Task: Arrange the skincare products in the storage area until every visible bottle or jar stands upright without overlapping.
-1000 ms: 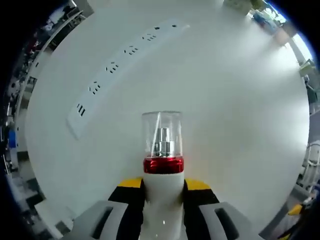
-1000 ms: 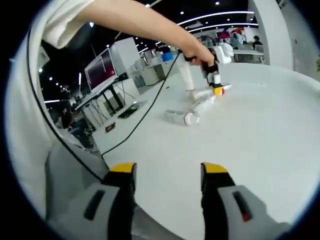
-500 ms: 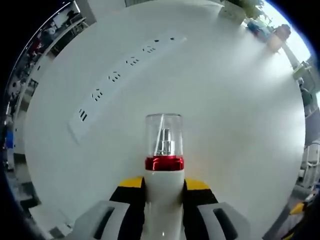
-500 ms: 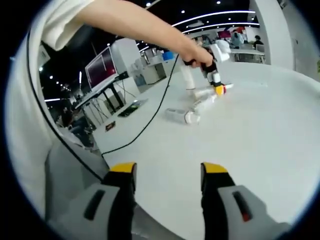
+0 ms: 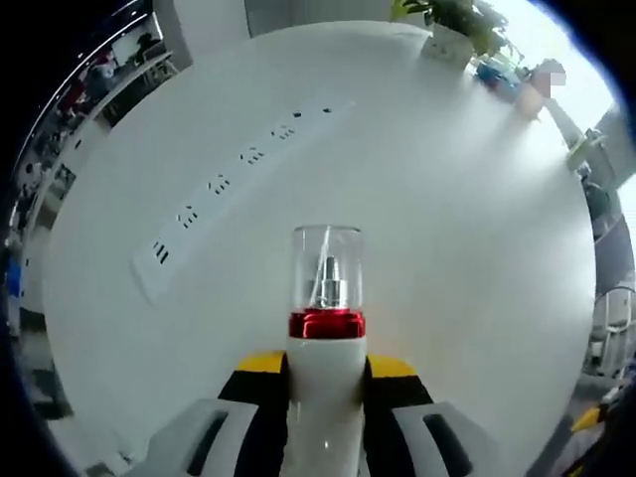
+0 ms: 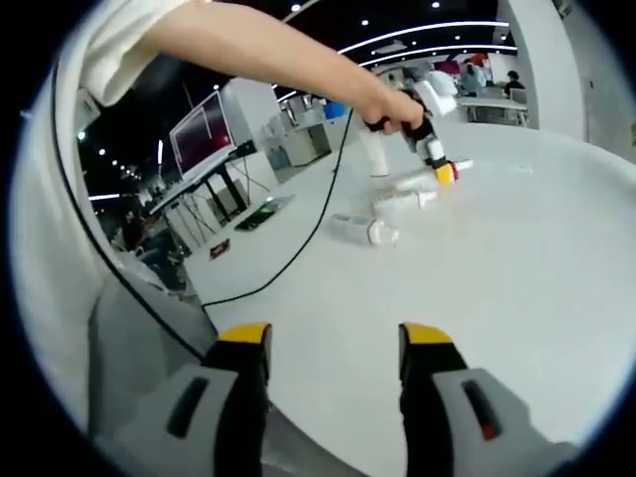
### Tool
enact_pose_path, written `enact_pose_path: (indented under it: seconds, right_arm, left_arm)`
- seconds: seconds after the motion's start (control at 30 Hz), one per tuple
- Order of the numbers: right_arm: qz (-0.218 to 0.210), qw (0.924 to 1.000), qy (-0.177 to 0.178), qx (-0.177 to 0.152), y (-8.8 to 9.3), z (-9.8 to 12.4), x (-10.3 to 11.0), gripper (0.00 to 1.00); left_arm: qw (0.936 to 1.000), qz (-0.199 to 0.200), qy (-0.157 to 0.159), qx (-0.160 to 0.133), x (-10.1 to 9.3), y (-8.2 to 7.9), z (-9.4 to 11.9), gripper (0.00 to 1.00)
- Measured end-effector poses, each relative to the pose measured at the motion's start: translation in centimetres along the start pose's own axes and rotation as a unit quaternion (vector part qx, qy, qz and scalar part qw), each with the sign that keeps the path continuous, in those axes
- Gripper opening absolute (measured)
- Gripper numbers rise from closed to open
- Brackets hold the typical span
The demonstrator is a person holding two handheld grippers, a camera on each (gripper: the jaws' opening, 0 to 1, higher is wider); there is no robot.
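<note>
My left gripper (image 5: pixel 326 366) is shut on a white bottle (image 5: pixel 326 328) with a red collar and a clear cap, which points away from the camera over the white table (image 5: pixel 477 258). In the right gripper view that same left gripper (image 6: pixel 442 171) hangs far off, in a person's hand, holding the bottle (image 6: pixel 412 182) just above the table. Below it two white bottles (image 6: pixel 365 231) (image 6: pixel 407 202) lie on their sides. Behind them a tall white bottle (image 6: pixel 374 154) stands upright. Near the table's edge my right gripper (image 6: pixel 335 338) is open with nothing between its fingers.
A long white power strip (image 5: pixel 234 169) lies on the table to the left of the held bottle. A black cable (image 6: pixel 298 238) runs from the left gripper off the table's edge. A potted plant (image 5: pixel 452 25) stands at the far rim. A sleeve (image 6: pixel 60 229) covers the left side.
The left gripper has lifted the bottle slightly up and to the right, away from the lying bottles. The left gripper view has shifted and shows more of the far table. The right gripper has stayed still.
</note>
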State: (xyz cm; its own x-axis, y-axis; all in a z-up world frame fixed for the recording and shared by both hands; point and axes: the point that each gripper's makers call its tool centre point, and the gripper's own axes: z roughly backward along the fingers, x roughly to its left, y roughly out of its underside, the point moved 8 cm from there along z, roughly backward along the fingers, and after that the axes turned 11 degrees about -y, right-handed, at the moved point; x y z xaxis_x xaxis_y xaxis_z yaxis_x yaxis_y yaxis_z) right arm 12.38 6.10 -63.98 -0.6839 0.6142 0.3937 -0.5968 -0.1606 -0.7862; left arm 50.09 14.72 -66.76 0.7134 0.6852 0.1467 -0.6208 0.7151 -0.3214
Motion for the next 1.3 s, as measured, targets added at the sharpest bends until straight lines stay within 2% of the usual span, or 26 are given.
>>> enact_pose_path:
  seconds: [0.2, 0.23, 0.3, 0.43, 0.47, 0.63, 0.7, 0.8, 0.83, 0.87, 1.0, 1.17, 1.2, 1.3]
  right_arm:
    - [0.003, 1.0000, 0.000, 0.004, 0.1, 0.0, 0.1, 0.53]
    - [0.003, 1.0000, 0.001, 0.005, 0.1, -0.1, 0.1, 0.53]
    - [0.003, 1.0000, 0.001, 0.006, 0.1, -0.1, 0.1, 0.53]
    - [0.007, 0.9999, 0.000, 0.010, 0.2, -0.2, 0.2, 0.53]
    - [0.007, 0.9999, 0.000, 0.012, 0.2, -0.2, 0.2, 0.53]
    - [0.010, 0.9997, 0.000, 0.020, 0.3, -0.3, 0.3, 0.53]
    - [0.012, 0.9996, 0.000, 0.025, 0.4, -0.4, 0.3, 0.53]
    - [0.014, 0.9995, 0.001, 0.029, 0.5, -0.5, 0.2, 0.53]
    - [0.013, 0.9995, 0.003, 0.029, 0.4, -0.4, 0.2, 0.53]
    - [0.011, 0.9996, 0.005, 0.024, 0.3, -0.4, 0.1, 0.53]
    - [-0.003, 0.9999, 0.005, 0.013, 0.3, -0.2, -0.1, 0.53]
    - [-0.002, 0.9999, 0.010, 0.012, 0.3, -0.2, -0.2, 0.53]
    - [0.000, 0.9998, 0.014, 0.013, 0.3, -0.2, -0.2, 0.53]
    - [-0.003, 0.9998, 0.015, 0.013, 0.3, -0.3, -0.2, 0.53]
  left_arm:
    - [0.9993, 0.007, 0.020, -0.032, -0.3, -0.5, 1.1, 0.27]
    - [0.9986, 0.007, 0.024, -0.047, -0.4, -0.6, 1.4, 0.27]
    - [0.9982, 0.007, 0.026, -0.053, -0.3, -0.6, 1.8, 0.27]
    - [0.9957, 0.009, 0.036, -0.085, -0.4, -0.6, 2.9, 0.27]
    - [0.9947, 0.010, 0.038, -0.095, -1.4, 0.1, 4.0, 0.27]
    - [0.9916, 0.018, 0.043, -0.121, -2.2, 0.4, 5.8, 0.27]
    - [0.9888, 0.028, 0.047, -0.139, -2.7, 1.0, 6.7, 0.27]
    - [0.9837, 0.042, 0.077, -0.157, -2.3, 0.4, 6.9, 0.27]
    - [0.9793, 0.063, 0.096, -0.167, -2.4, 0.4, 7.3, 0.27]
    - [0.9762, 0.072, 0.101, -0.178, -2.4, 0.3, 7.6, 0.27]
    - [0.9711, 0.074, 0.115, -0.196, -1.6, 0.4, 7.4, 0.27]
    - [0.9665, 0.083, 0.129, -0.206, -3.0, 1.3, 7.9, 0.26]
    - [0.9642, 0.084, 0.136, -0.212, -3.0, 0.9, 8.0, 0.26]
    - [0.9531, 0.078, 0.161, -0.244, -4.5, 1.2, 9.4, 0.26]
